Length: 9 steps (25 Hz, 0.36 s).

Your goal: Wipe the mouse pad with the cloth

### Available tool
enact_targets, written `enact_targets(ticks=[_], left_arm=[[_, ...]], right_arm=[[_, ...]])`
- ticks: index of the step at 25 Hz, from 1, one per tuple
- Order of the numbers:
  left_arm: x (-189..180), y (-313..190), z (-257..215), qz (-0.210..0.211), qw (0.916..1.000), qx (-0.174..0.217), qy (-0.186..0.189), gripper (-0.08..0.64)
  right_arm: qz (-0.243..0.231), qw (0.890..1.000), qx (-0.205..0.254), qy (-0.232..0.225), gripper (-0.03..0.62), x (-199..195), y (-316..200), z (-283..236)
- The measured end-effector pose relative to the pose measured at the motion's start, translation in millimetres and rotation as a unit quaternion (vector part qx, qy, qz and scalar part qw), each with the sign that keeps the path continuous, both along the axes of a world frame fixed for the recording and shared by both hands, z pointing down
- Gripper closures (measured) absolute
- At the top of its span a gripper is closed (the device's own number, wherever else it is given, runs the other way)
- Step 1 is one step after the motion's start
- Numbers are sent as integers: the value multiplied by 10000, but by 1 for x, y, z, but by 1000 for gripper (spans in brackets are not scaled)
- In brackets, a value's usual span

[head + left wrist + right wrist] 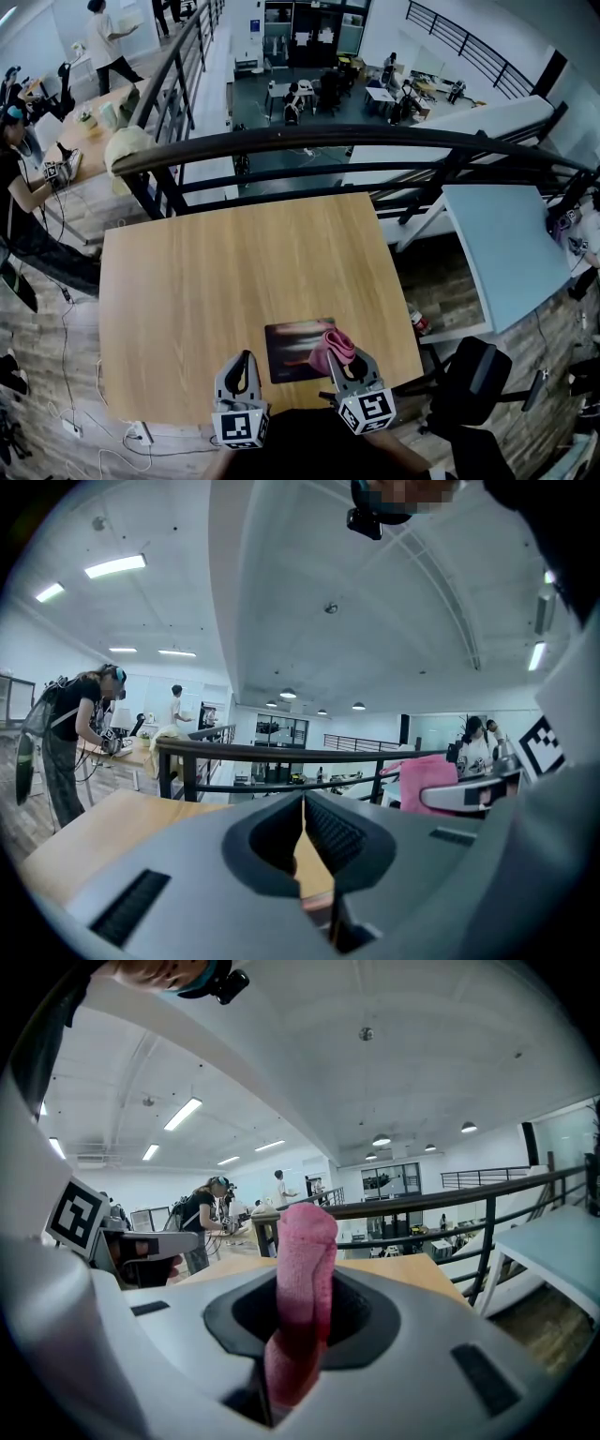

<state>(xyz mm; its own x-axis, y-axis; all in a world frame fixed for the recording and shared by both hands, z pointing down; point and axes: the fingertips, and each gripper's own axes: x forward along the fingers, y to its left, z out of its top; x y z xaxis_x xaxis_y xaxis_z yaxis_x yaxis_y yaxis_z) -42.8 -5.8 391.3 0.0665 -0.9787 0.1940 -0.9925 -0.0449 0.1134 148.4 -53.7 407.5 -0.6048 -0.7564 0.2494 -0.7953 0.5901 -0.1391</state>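
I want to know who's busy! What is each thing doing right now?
pink fabric cloth: bunched up, pinched in the right gripper.
right gripper: shut on the cloth.
left gripper: shut, holding nothing.
dark rectangular mouse pad: lying flat on the wooden table.

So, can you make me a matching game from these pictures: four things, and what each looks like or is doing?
Things:
1. cloth
2. mouse pad
3. left tool
4. table

Descriptions:
A. shut, nothing in it
B. pink, clamped in the right tool
C. light wood
D. dark, lying flat

Pairs: 1-B, 2-D, 3-A, 4-C
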Motion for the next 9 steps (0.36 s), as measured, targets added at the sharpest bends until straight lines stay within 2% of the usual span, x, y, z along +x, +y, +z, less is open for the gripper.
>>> enact_targets(ticks=[9], left_arm=[[2,-3,5,17,10000,-73,5,535]], right_arm=[[-17,10000,52,0,494,-1,-6,-3]])
